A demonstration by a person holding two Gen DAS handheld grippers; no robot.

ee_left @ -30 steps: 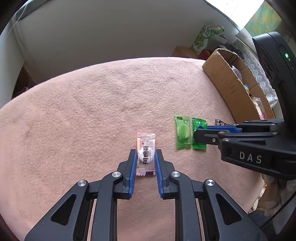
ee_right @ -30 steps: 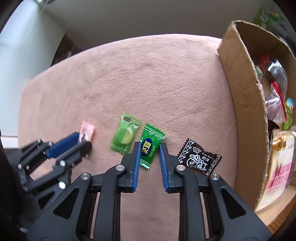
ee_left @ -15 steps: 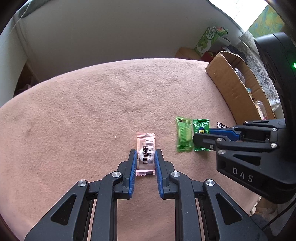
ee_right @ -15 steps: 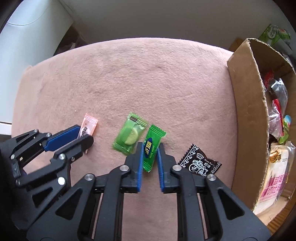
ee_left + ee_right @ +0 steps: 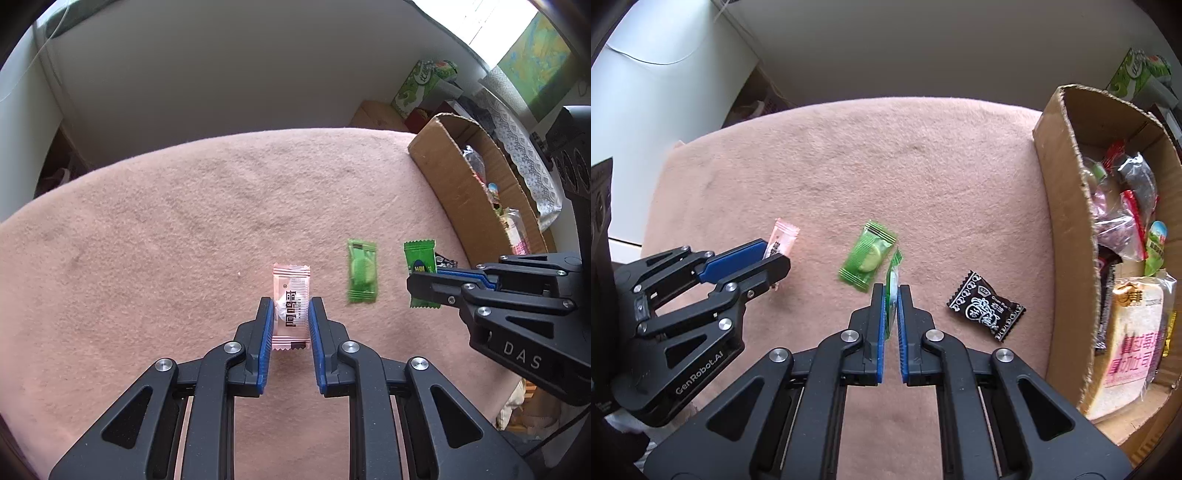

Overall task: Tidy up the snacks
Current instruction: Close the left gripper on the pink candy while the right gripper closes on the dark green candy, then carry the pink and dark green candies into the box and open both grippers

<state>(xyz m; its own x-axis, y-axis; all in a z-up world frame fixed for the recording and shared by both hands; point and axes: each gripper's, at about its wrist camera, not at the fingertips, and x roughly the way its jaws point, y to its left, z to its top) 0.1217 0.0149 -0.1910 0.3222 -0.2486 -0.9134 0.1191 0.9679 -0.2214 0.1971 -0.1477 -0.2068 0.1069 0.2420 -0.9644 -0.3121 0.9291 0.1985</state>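
Observation:
My left gripper (image 5: 291, 308) is shut on a pink candy wrapper (image 5: 291, 291) and holds it a little above the pink cloth; it also shows in the right wrist view (image 5: 775, 258). My right gripper (image 5: 891, 291) is shut on a dark green candy (image 5: 894, 271), held edge-on and lifted off the cloth; the same candy (image 5: 419, 258) shows in the left wrist view. A light green candy (image 5: 867, 256) lies flat between the two grippers. A black candy packet (image 5: 985, 310) lies to the right, near the cardboard box (image 5: 1060, 206).
The open cardboard box at the right edge holds several snack packets and a wrapped bread loaf (image 5: 1130, 339). A green carton (image 5: 421, 86) stands behind it. The pink cloth (image 5: 184, 221) covers the table, with a white wall beyond its far edge.
Both grippers have closed on their candies and lifted them. The dark green candy has turned on edge and moved away from the light green one.

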